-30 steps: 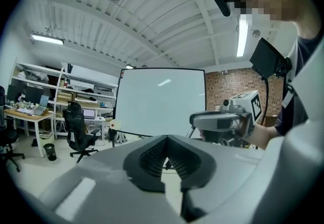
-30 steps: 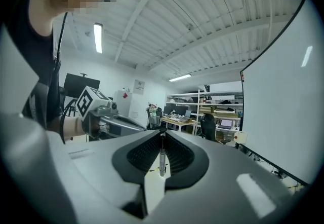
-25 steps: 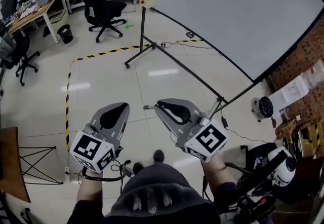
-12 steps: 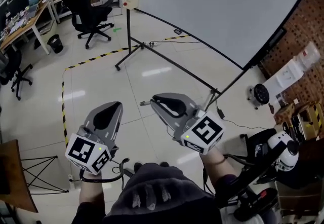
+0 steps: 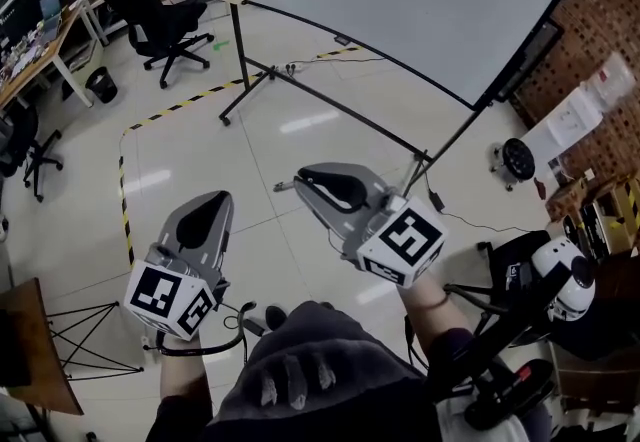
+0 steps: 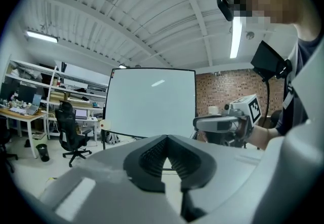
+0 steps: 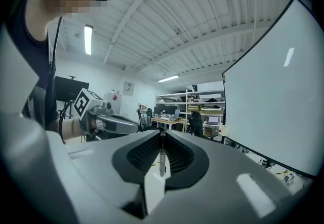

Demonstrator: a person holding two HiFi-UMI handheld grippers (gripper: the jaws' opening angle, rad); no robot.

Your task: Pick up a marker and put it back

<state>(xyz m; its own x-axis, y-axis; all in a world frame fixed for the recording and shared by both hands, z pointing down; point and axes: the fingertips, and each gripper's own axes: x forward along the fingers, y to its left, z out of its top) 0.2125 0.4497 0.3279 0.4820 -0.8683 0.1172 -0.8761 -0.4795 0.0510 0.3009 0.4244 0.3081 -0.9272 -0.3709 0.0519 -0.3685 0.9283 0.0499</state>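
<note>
A thin marker stands upright between the ribbed pads of my right gripper, which is shut on it. In the head view its end pokes out at the tip of the right gripper, held level above the floor. My left gripper is held beside it, a little lower and to the left. In its own view the left gripper has its jaw tips together with nothing between them. A big whiteboard on a black stand lies ahead.
The whiteboard's stand legs cross the tiled floor ahead. A black office chair and desks stand far left. Yellow-black tape marks the floor. Black and white equipment sits at the right, a black folding frame at the left.
Both grippers have travelled level across the room with the person. In the head view the whiteboard stand and the chair have slid left. The jaws stand as before.
</note>
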